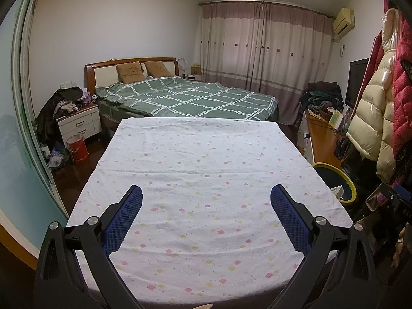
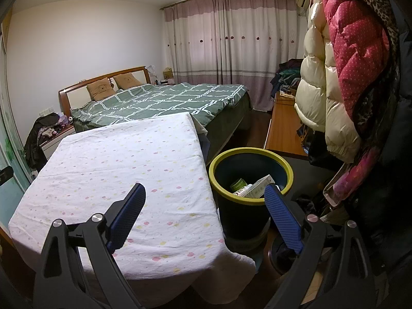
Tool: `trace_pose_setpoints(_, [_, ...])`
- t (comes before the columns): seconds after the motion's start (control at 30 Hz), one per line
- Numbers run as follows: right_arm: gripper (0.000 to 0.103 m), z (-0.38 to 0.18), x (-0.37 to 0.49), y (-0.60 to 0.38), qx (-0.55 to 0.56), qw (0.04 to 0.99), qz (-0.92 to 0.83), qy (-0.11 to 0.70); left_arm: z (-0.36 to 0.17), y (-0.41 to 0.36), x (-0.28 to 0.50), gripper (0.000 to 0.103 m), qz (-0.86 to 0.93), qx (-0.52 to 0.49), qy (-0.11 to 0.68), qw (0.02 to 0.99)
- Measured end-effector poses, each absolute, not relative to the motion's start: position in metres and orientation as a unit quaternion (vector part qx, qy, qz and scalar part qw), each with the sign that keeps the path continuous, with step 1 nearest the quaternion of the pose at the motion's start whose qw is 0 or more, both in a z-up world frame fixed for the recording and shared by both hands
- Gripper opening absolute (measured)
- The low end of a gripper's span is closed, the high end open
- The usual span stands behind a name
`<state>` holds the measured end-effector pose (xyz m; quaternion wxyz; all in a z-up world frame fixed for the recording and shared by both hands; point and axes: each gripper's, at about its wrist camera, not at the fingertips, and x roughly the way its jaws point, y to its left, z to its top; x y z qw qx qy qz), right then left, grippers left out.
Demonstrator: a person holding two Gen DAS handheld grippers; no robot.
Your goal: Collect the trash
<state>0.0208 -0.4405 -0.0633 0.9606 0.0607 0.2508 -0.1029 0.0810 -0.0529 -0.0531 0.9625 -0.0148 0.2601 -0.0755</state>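
Your left tongs (image 1: 206, 198) and right tongs (image 2: 204, 197) gape empty over the floral-clothed desk (image 1: 195, 159). Bin (image 2: 251, 177) with boxes (image 2: 257, 186) right; bed (image 1: 185, 97) far.

Bin (image 2: 251, 203) base behind cloth (image 2: 123, 170); box (image 2: 258, 186) print too small.
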Motion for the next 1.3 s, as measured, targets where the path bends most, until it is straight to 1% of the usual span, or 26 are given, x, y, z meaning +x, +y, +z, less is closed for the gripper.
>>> trace_pose_setpoints(1.3, [0.089,-0.0688,0.0236,-0.4390,0.064,0.959,-0.102,0.255,-0.0610,-0.0581,0.0832,0.098,-0.080,-0.012,0.264,0.961])
